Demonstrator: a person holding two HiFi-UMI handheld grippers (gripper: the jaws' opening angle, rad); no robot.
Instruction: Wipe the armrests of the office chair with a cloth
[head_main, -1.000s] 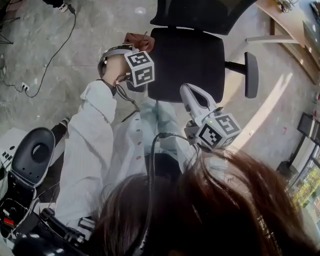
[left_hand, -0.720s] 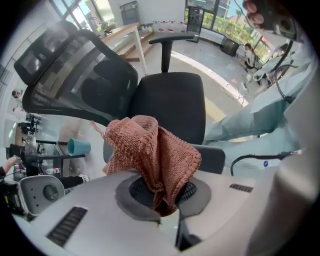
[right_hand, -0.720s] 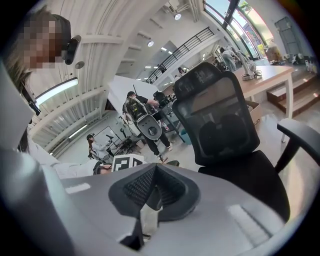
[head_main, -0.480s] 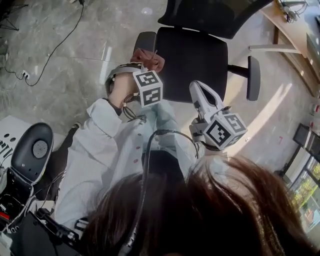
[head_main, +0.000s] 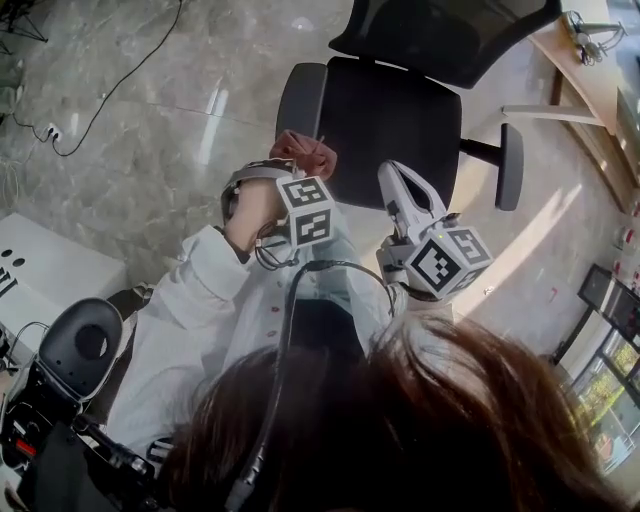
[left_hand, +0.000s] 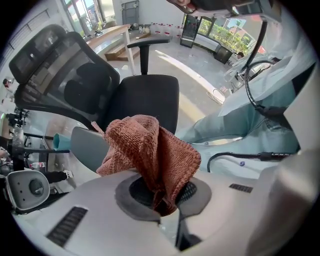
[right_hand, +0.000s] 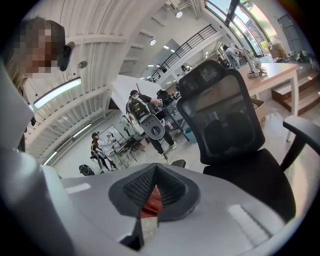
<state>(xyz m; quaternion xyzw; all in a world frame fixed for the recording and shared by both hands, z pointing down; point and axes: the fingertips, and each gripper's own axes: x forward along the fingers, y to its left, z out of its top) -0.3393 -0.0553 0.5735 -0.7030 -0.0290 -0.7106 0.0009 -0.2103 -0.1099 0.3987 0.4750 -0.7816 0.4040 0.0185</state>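
— What's the biggest thing there?
— One black office chair (head_main: 390, 120) with a mesh back and two armrests: one (head_main: 300, 100) on the person's left, one (head_main: 513, 165) on the right.
— And the tongs?
— Two. The left gripper (head_main: 290, 162) is clamped on the single reddish-brown cloth (left_hand: 150, 155), bunched above its jaws, just beside the near end of the left-hand armrest. The right gripper (head_main: 395, 185) hangs over the seat's front edge, jaws drawn together to a slit.
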